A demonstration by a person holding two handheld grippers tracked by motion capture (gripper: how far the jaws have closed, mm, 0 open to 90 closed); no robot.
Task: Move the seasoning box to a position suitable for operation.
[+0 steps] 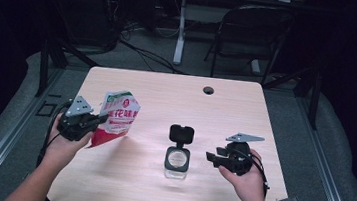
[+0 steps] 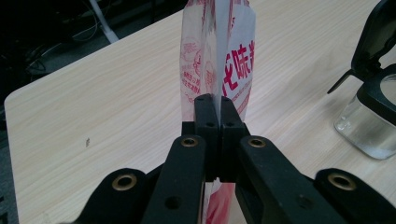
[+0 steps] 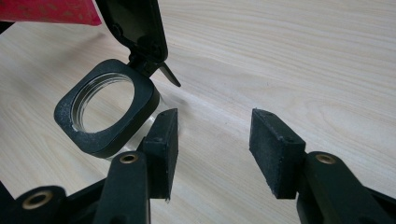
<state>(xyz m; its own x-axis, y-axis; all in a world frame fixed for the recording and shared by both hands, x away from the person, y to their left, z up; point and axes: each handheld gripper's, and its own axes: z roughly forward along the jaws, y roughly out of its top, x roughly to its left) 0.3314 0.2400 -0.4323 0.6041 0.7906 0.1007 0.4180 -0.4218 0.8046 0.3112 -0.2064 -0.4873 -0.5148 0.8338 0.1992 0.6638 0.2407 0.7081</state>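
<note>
On table: left tongs clamp pouch | right tongs apart beside open-lidded, seemingly empty jar

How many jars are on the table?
1: a clear jar with its black flip lid open, near the table's front edge, beside the right hand-held gripper.

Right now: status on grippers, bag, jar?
Left gripper shut on bag, held off table. Right gripper open beside jar, lid flipped open. Nothing between.
</note>
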